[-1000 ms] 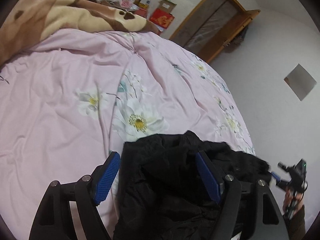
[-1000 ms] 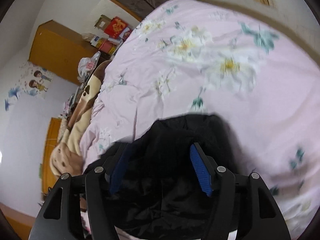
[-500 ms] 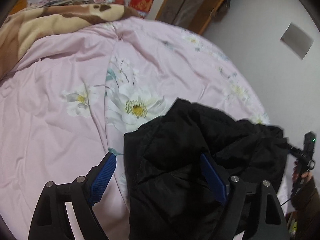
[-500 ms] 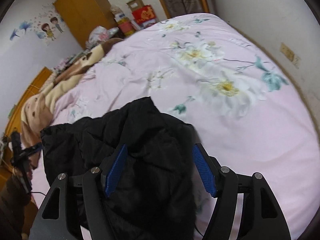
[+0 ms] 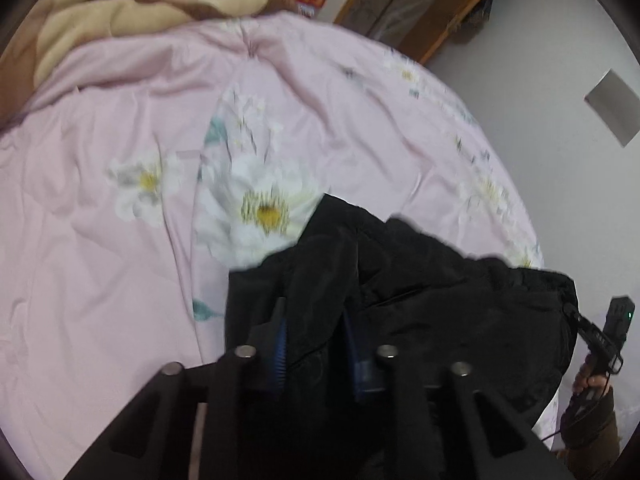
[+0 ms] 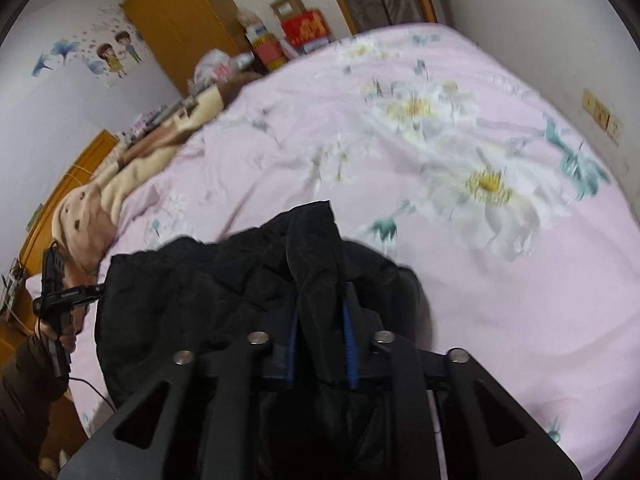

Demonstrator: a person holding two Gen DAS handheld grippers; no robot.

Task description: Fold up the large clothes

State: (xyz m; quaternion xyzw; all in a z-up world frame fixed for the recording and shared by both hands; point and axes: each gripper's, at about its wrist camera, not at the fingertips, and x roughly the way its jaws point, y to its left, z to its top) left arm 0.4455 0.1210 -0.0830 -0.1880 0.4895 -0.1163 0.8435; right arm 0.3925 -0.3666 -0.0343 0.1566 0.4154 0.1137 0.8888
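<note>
Now we have both claws just closed, the left claw [image 5: 314,332] and the right claw [image 6: 320,332] each pinching a bunch of the black jacket [image 5: 440,300] on the bed [image 5: 100,260], and slippery fabric may slide out when lifted.

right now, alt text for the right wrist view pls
The right gripper, its blue-padded jaws just closed, pinches a fold of a crumpled black padded jacket lying on a pink floral bedspread. At far left, a hand holds the other gripper at the jacket's edge.
</note>
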